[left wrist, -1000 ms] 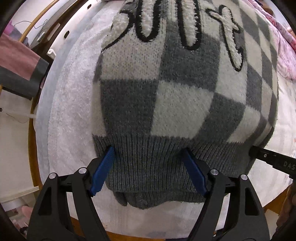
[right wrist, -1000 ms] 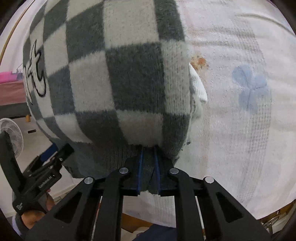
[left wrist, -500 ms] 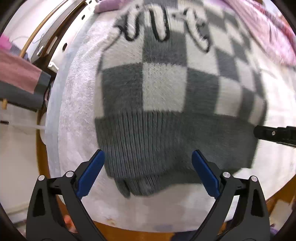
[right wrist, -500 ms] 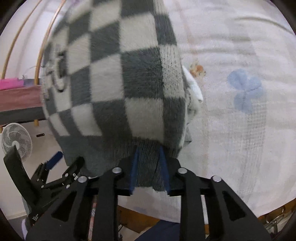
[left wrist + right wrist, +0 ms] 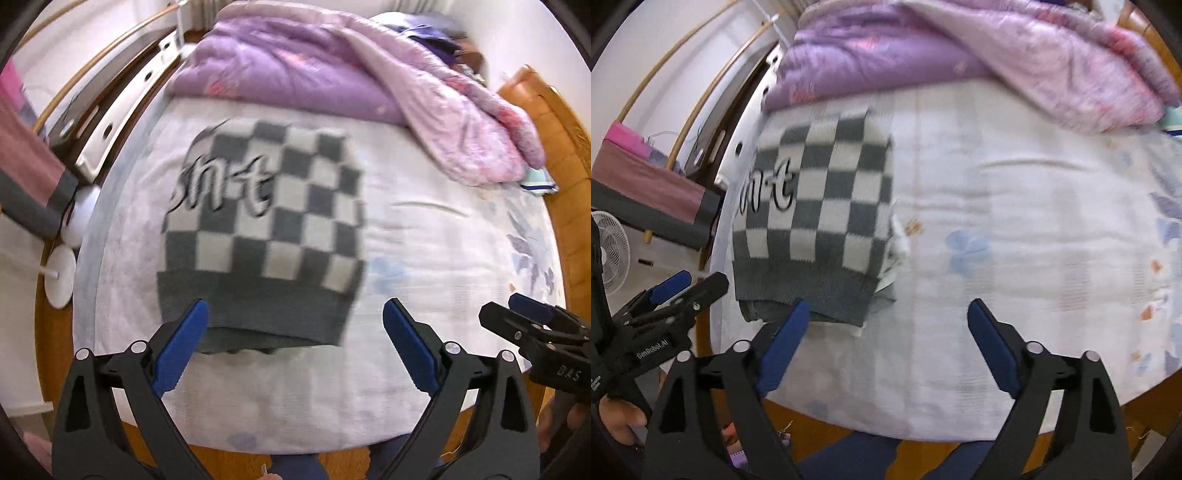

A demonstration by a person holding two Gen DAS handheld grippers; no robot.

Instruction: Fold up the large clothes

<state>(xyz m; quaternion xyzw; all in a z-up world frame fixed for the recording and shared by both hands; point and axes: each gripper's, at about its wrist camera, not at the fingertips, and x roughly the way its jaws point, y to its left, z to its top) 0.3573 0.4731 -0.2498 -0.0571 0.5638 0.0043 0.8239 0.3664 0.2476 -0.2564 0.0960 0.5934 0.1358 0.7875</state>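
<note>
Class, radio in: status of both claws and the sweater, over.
Left claw open, empty. Right claw open, empty. Grey-and-white checkered knit sweater lies folded on the white bedsheet. Purple quilt beyond, not obstructing.

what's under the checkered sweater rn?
The checkered sweater lies on the white bedsheet. Folded grey layers and a white scrap stick out beneath its edges; anything further under is covered.

White floral-print bed sheet (image 5: 436,258) over a wooden bed frame (image 5: 565,155), rumpled purple-pink quilt (image 5: 332,70) heaped at 12 o'clock, white standing fan (image 5: 609,251) at 9 o'clock, white wall (image 5: 665,40) at 10 o'clock, bright even light.
</note>
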